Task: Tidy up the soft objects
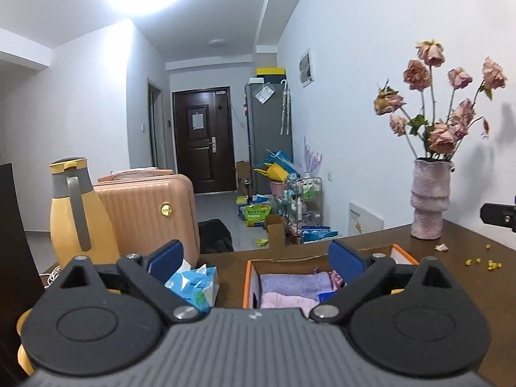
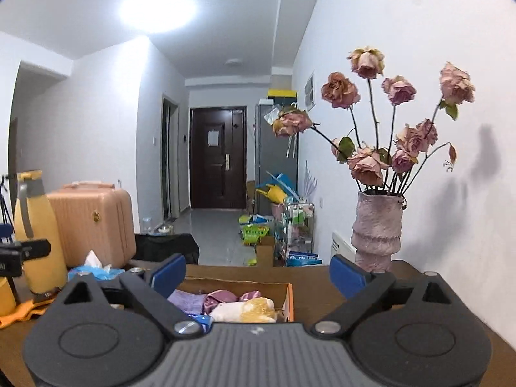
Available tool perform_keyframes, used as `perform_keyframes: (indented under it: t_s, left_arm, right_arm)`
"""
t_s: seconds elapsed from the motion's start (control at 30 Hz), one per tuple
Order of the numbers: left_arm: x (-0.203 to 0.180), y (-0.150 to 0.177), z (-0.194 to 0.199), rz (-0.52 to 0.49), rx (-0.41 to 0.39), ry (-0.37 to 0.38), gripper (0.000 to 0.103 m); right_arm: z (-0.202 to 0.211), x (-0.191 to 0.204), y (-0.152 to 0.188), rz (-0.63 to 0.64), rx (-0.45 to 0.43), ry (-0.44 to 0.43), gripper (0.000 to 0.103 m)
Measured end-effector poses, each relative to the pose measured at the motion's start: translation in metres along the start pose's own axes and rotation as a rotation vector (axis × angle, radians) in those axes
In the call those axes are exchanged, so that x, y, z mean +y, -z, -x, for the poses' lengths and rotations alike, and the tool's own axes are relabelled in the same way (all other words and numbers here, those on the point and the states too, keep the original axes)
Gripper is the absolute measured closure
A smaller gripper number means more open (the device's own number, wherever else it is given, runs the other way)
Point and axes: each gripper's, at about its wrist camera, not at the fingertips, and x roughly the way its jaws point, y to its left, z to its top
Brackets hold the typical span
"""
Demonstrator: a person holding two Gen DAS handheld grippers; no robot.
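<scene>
Blue pads of the left gripper (image 1: 256,259) are standing wide apart, nothing between them; it is hovering level over the near edge of the brown table (image 1: 458,258). Same story in the right wrist view: right gripper (image 2: 258,274) is gaping fully, holding nothing.

Orange-rimmed cardboard box (image 1: 246,285) is sitting just ahead of and below the left gripper, a little right of its centre line. Inside, a folded lilac cloth (image 1: 295,282) is lying toward the back and a folded pink cloth (image 1: 283,301) nearer, the two touching. In the right wrist view the box (image 2: 289,303) is lying left of centre, showing a satiny mauve bundle (image 2: 222,296) and a cream-and-tan plush (image 2: 248,311) at the near right corner. A small blue item is also showing in the box; cannot tell what it is.

Tissue pack (image 1: 195,287) in blue wrap is lying outside the box, just beside the left gripper's left finger (image 1: 166,256).

Handling, by judgement: all of it light and limp, nothing fragile. Cloths are likely to unfold if pinched at a corner, so best taken across a folded edge or mid-bundle. Satin is looking slippery and is wanting a deeper bite. Plush is compressing easily; grab the body. Tissue pack's film is slick, so pinch across its narrow width.

Dried roses in the pink vase (image 2: 377,229) are standing well right of the box, and look brittle.
</scene>
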Motion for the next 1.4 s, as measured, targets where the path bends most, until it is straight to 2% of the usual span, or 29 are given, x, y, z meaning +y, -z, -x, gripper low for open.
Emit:
perform_keyframes:
  t_s: [0.23, 0.37, 0.53, 0.67, 0.77, 0.83, 0.93, 1.0, 1.07, 1.2, 1.4]
  left_arm:
    - [0.004, 0.008, 0.033, 0.020, -0.045, 0.032, 0.002]
    - [0.007, 0.025, 0.060, 0.030, -0.062, 0.046, 0.002]
    - [0.012, 0.072, 0.116, 0.043, -0.081, 0.085, 0.000]
    - [0.015, 0.115, 0.164, 0.007, -0.071, 0.086, 0.000]
    - [0.028, 0.143, 0.204, 0.082, -0.025, 0.103, 0.000]
    - [0.035, 0.155, 0.229, 0.098, -0.022, 0.120, 0.000]
    - [0.041, 0.170, 0.268, 0.069, -0.019, 0.072, 0.000]
    - [0.044, 0.176, 0.287, 0.060, 0.003, 0.077, 0.000]
    - [0.048, 0.177, 0.296, 0.077, 0.008, 0.083, 0.000]
    - [0.050, 0.168, 0.294, 0.083, 0.006, 0.049, 0.000]
    - [0.049, 0.165, 0.296, 0.073, -0.007, 0.054, 0.000]
  right_arm:
    - [0.029, 0.009, 0.008, 0.012, -0.041, 0.004, 0.005]
    - [0.058, 0.016, 0.023, 0.010, -0.069, 0.004, 0.004]
    - [0.111, 0.029, 0.065, -0.002, -0.093, -0.031, 0.003]
    - [0.160, 0.041, 0.106, -0.017, -0.066, -0.030, 0.003]
    - [0.200, 0.051, 0.134, -0.039, -0.036, -0.037, 0.003]
    - [0.232, 0.061, 0.155, -0.011, -0.025, -0.041, 0.003]
    - [0.275, 0.071, 0.178, -0.013, 0.027, -0.035, 0.000]
    - [0.286, 0.077, 0.181, -0.035, 0.069, -0.067, 0.000]
    - [0.290, 0.084, 0.176, -0.001, 0.063, -0.106, 0.000]
    - [0.301, 0.088, 0.171, -0.004, -0.007, -0.065, 0.000]
    - [0.293, 0.083, 0.172, -0.035, 0.035, -0.078, 0.000]
